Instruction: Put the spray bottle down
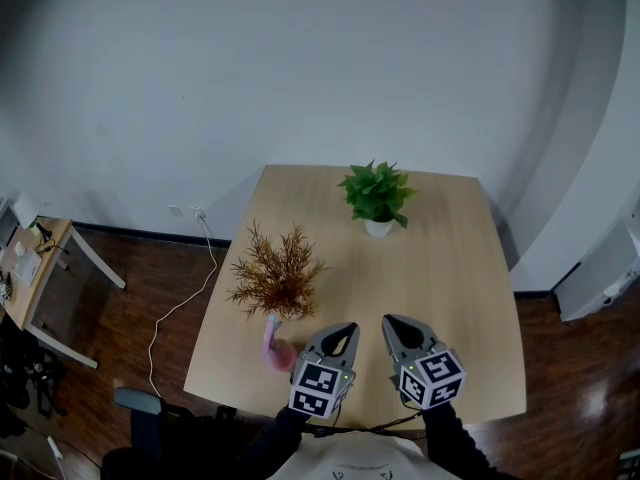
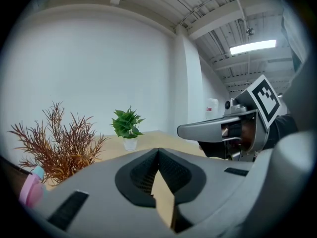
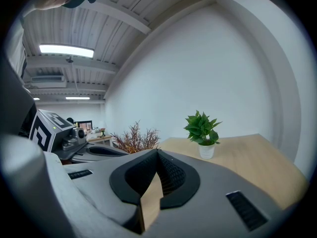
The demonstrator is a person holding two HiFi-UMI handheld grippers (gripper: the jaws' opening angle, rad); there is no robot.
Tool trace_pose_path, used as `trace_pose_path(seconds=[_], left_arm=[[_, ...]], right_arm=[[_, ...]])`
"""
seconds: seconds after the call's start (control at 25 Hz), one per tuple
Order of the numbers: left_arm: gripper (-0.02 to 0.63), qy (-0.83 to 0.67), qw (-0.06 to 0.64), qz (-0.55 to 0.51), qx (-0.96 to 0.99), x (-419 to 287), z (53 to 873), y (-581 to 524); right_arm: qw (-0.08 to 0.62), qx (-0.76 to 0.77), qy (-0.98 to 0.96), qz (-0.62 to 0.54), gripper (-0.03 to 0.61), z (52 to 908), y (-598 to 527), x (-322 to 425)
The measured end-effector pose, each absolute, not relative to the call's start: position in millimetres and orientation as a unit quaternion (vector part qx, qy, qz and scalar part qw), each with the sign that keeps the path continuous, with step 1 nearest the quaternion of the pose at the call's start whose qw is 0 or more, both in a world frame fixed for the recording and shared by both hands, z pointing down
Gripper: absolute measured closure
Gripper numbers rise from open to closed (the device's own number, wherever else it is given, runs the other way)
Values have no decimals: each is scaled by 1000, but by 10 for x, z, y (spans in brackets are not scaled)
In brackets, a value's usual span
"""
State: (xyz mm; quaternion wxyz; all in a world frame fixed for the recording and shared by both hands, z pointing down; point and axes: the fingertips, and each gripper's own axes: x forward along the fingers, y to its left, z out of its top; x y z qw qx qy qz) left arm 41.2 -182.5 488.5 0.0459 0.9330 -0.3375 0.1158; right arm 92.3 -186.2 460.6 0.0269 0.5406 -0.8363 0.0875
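Observation:
A pink spray bottle (image 1: 273, 345) stands on the wooden table (image 1: 450, 268) near its front left, just below the dried brown plant (image 1: 277, 273). In the left gripper view the bottle (image 2: 30, 189) shows at the lower left edge, pink with a pale blue top. My left gripper (image 1: 347, 327) hovers just right of the bottle and apart from it; it is shut with nothing between its jaws (image 2: 158, 150). My right gripper (image 1: 391, 321) is beside it, also shut and empty (image 3: 157, 152). Both point toward the far side of the table.
A green plant in a white pot (image 1: 377, 197) stands at the table's far middle. A white cable (image 1: 190, 298) runs across the dark floor on the left, where a small side table (image 1: 35, 263) stands. A white wall is behind the table.

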Motion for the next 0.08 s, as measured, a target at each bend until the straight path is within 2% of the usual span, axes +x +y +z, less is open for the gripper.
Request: trace_pose_path(seconds=[0.08], left_arm=[[618, -338, 40, 110, 934, 416, 4879, -1828]], right_arm=[[28, 540, -836, 87, 592, 4605, -1861, 921]])
